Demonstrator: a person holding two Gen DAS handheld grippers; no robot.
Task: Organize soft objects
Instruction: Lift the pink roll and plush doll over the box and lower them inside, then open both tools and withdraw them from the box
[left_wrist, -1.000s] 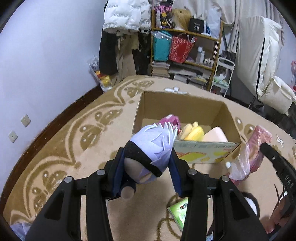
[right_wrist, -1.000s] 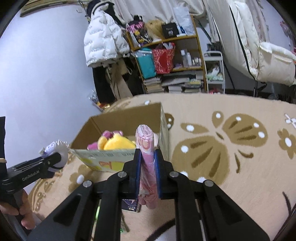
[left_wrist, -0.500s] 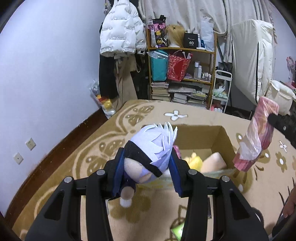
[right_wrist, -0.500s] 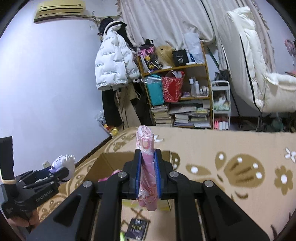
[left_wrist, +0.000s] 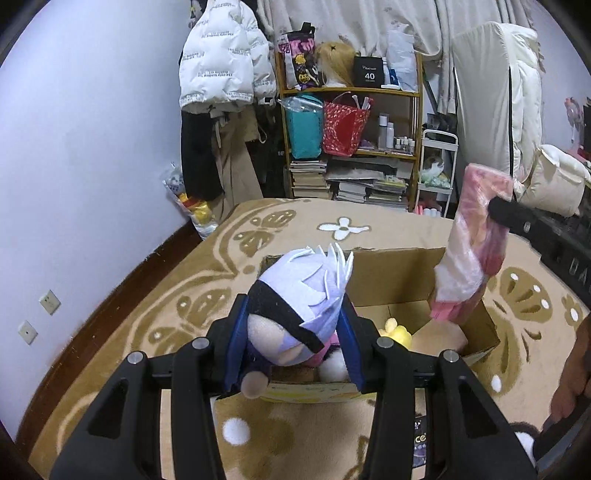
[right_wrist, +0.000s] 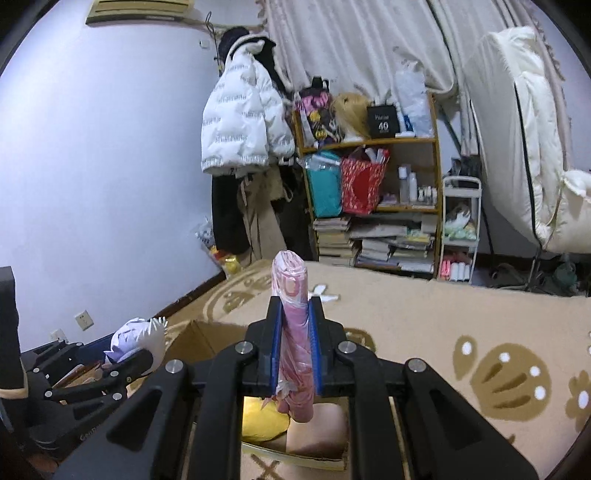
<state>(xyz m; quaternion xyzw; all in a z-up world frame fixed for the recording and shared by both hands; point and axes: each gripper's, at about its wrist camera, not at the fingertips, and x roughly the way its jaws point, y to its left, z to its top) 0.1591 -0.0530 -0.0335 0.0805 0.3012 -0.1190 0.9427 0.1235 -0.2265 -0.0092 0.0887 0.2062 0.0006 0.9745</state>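
My left gripper (left_wrist: 293, 328) is shut on a plush doll (left_wrist: 295, 306) with pale lilac spiky hair and a black blindfold, held over the near left part of an open cardboard box (left_wrist: 391, 273). My right gripper (right_wrist: 293, 341) is shut on a pink plastic-wrapped soft pack (right_wrist: 291, 328), held upright above the box's right side; the pack also shows in the left wrist view (left_wrist: 472, 251). Inside the box lie a yellow plush (right_wrist: 262, 421), a peach cushion (right_wrist: 317, 428) and something pink.
The box sits on a tan patterned rug (left_wrist: 229, 258). A wooden shelf (left_wrist: 351, 140) with bags and books stands at the back, a white jacket (left_wrist: 221, 62) hangs on the wall, a white chair (right_wrist: 535, 147) stands at right. A small packet (left_wrist: 421, 439) lies near the box.
Both grippers have risen and moved forward over the box, each still holding its object. The pink pack now hangs above the box's right side and the doll above its near left.
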